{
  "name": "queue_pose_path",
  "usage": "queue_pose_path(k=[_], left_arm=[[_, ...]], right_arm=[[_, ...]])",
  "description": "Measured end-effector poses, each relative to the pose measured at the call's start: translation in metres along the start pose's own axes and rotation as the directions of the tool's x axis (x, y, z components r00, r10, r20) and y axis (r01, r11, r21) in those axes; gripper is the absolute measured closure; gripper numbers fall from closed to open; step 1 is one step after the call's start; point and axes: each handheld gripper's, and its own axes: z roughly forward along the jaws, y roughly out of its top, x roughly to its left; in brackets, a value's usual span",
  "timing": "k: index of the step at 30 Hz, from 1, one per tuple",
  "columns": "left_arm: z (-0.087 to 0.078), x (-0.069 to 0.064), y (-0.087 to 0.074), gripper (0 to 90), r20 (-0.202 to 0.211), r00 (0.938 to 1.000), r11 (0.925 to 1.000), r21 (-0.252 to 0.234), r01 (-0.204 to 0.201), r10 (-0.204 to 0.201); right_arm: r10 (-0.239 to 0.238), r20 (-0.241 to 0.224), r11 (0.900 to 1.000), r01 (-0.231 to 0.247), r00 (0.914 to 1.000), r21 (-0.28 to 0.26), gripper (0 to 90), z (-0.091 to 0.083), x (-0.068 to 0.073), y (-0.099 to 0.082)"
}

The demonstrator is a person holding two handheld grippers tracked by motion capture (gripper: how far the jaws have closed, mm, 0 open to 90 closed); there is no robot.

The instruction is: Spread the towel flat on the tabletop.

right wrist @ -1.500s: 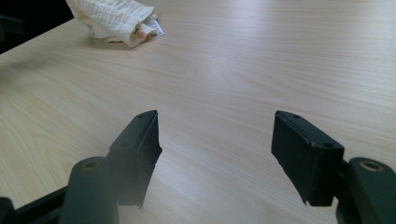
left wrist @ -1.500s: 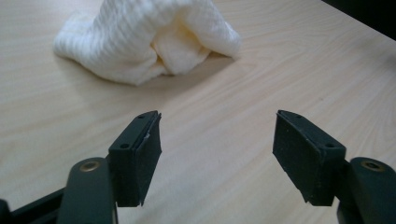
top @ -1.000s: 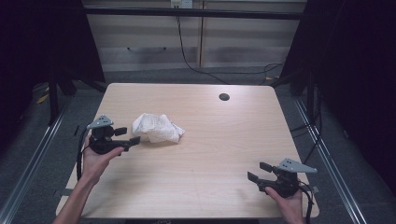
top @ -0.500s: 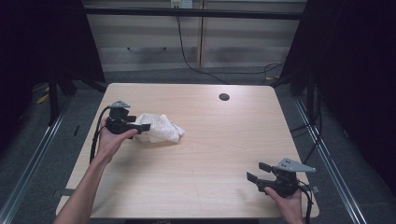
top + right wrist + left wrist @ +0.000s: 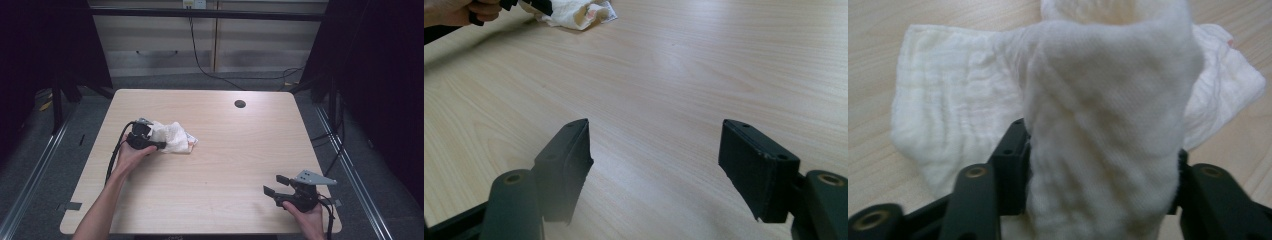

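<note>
A crumpled white cloth (image 5: 174, 138) lies on the left half of the wooden table (image 5: 230, 150). My left gripper (image 5: 156, 139) is at its left side, and its jaws have just been closing. In the left gripper view a raised fold of the cloth (image 5: 1108, 115) fills the gap between the black jaws and touches both, so the left gripper (image 5: 1100, 200) is shut on it. My right gripper (image 5: 274, 184) rests at the table's front right corner, held by a hand. Its jaws stand wide open over bare wood (image 5: 654, 165). The cloth (image 5: 576, 15) shows far off in that view.
A small dark round hole (image 5: 240, 104) sits near the table's far edge. Metal rails run along the floor on both sides. Pale cabinets (image 5: 200, 45) with a hanging cable stand behind the table. A cable trails from the left gripper along the forearm.
The left hand has moved away from the front edge and right, up to the cloth, and come down onto its left side. The right gripper has stayed where it was.
</note>
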Motion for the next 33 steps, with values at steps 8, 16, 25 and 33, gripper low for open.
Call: queue_pose_path(k=[8,16,25,33], left_arm=[[0.0,-0.007,-0.008,69.7,0.026,0.9996,0.9993,-0.039,0.001,0.0],[-0.008,-0.023,-0.024,72.4,0.083,0.9963,0.9978,-0.064,-0.02,0.025],[-0.012,-0.057,-0.038,72.7,0.141,0.9867,0.995,-0.07,-0.072,0.081],[-0.015,-0.082,-0.047,72.7,0.188,0.9752,0.9925,-0.061,-0.106,0.116]], right_arm=[[-0.004,-0.006,0.9998,0.004,1.0,0.022,28.8,0.002,0.002,0.0],[-0.007,-0.012,0.9997,0.008,0.9999,0.025,28.6,0.003,0.002,0.0],[0.0,-0.01,0.9995,0.001,1.0,0.032,28.8,0.003,0.002,0.0],[-0.001,-0.011,0.9993,0.002,0.9999,0.038,28.9,0.003,0.002,0.0]])
